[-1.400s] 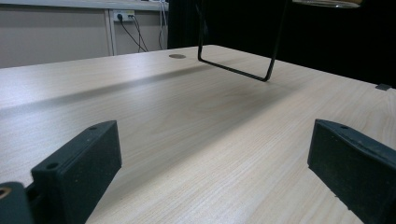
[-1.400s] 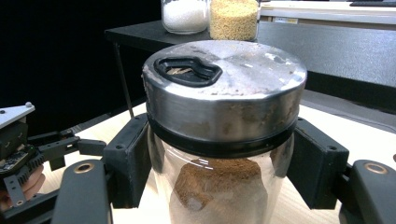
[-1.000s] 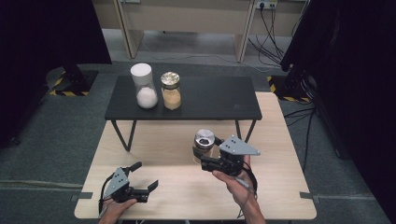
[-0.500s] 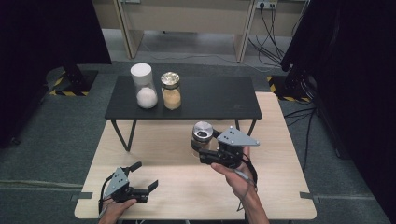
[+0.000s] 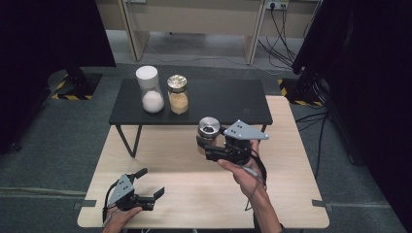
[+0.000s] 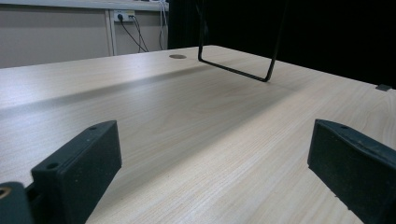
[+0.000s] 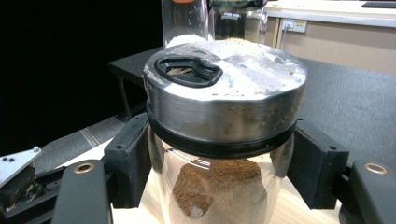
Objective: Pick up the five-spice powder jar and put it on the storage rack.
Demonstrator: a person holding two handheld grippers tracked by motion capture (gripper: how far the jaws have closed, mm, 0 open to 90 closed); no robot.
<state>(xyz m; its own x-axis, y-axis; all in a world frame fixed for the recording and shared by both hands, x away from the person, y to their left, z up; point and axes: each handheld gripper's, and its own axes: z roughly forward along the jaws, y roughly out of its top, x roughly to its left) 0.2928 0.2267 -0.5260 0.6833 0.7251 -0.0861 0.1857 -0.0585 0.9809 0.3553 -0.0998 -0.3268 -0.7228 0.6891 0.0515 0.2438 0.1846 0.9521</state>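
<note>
1. Fingers of the right gripper (image 5: 208,145) are closed on the glass jar (image 7: 219,154), one pad (image 7: 128,161) on each side just under its metal lid (image 7: 224,88).
2. Left gripper (image 5: 148,187) rests low on the wooden table (image 5: 291,194), its jaws wide apart with nothing between them.
3. Jar is held above the table, near the front edge of the black shelf (image 5: 223,99); brown powder (image 7: 217,184) lies inside.
4. Jar bottom is cut off; the lid opening perhaps shows powder.
</note>
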